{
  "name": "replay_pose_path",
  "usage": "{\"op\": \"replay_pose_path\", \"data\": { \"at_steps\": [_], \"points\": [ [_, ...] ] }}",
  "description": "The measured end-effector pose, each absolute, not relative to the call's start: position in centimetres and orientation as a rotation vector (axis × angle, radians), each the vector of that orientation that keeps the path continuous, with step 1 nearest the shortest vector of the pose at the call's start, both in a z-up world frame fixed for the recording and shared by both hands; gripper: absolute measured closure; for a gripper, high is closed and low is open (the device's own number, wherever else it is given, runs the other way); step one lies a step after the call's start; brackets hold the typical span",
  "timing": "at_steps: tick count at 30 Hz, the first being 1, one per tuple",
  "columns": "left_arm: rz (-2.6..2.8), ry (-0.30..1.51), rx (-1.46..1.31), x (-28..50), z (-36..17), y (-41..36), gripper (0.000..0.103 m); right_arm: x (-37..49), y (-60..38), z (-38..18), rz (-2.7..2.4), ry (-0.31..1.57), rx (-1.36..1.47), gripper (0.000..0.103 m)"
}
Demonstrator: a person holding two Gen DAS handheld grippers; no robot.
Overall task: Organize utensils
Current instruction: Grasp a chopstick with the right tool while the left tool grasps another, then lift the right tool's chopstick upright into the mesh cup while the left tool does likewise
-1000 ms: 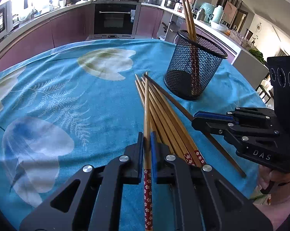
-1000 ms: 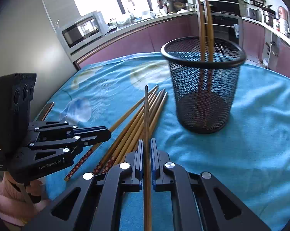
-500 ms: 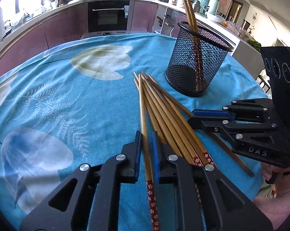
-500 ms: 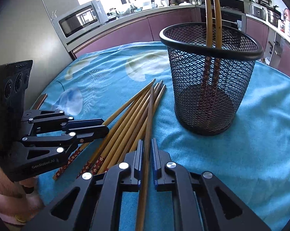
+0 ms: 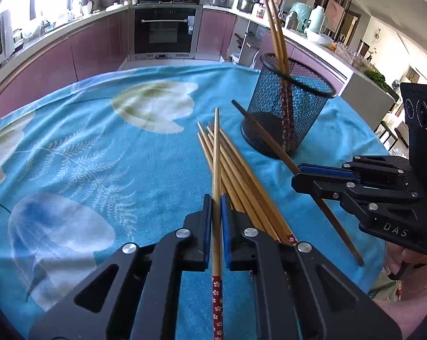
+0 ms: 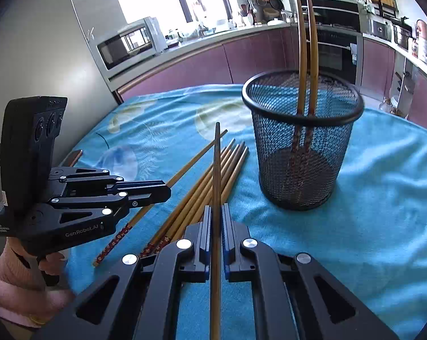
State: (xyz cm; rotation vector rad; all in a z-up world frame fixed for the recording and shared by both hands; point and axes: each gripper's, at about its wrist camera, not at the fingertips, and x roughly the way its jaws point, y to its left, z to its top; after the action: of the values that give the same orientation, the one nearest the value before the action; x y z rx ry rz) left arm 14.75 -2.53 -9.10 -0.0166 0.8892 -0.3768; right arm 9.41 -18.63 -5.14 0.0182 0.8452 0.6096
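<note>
The worktop [image 5: 80, 147] is draped in a soft, nappy turquoise cloth printed with pale leaves and ferns. Far right on it stands a round black wire-mesh holder [image 5: 287, 113], upright, its rim a solid black ring; two slim bamboo chopsticks [image 6: 307, 56] lean inside it, red-patterned ends down and tapered tips up above the rim.

The left hand-held gripper [image 5: 216, 206], matte black with blue pads, is clamped on one light bamboo chopstick [image 5: 216, 155]. Its long axis runs straight away from the camera, the pointed tip far and the red flower-patterned butt near, sticking out behind the fingers. The tip hangs above the pile rather than on the cloth.

That pile of loose bamboo chopsticks [image 5: 241, 175] lies flat just left of the holder, about five or six smooth round sticks (overlap makes an exact count uncertain), all roughly parallel, tips far and patterned ends near.

The right hand-held gripper [image 6: 216, 218] is likewise closed on a single darker brown chopstick [image 6: 216, 170], its tip aimed far and slightly raised, the other end passing back under the camera. In the left wrist view this stick slants from near right up toward the holder's base.
</note>
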Motion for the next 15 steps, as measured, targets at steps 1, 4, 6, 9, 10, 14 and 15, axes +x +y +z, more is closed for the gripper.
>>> {"op": "replay_pose_path", "data": {
  "at_steps": [1, 4, 6, 9, 10, 14, 15],
  "points": [
    [-0.379, 0.88, -0.019, 14.6, -8.7, -2.5, 0.095, 9.2, -18.8, -4.8, 0.611, 0.833, 0.021, 0.097],
    [-0.387, 0.847, -0.024, 14.1, -7.4, -2.4, 0.096, 8.8, -19.4, -3.7, 0.617, 0.801, 0.034, 0.097],
    [-0.396, 0.829, -0.029, 13.7, -6.6, -2.4, 0.095, 8.6, -19.8, -2.9, 0.619, 0.776, 0.04, 0.097],
    [-0.417, 0.799, -0.04, 13.1, -5.3, -2.5, 0.096, 8.3, -20.4, -1.8, 0.619, 0.737, 0.053, 0.097],
    [-0.425, 0.787, -0.044, 13.0, -4.7, -2.5, 0.096, 8.2, -20.6, -1.4, 0.618, 0.727, 0.058, 0.097],
    [-0.466, 0.746, -0.063, 12.2, -2.8, -2.7, 0.096, 8.1, -21.6, 0.2, 0.617, 0.677, 0.079, 0.097],
    [-0.474, 0.735, -0.067, 12.0, -2.4, -2.7, 0.095, 8.1, -21.9, 0.7, 0.618, 0.662, 0.084, 0.097]
  ]
}}
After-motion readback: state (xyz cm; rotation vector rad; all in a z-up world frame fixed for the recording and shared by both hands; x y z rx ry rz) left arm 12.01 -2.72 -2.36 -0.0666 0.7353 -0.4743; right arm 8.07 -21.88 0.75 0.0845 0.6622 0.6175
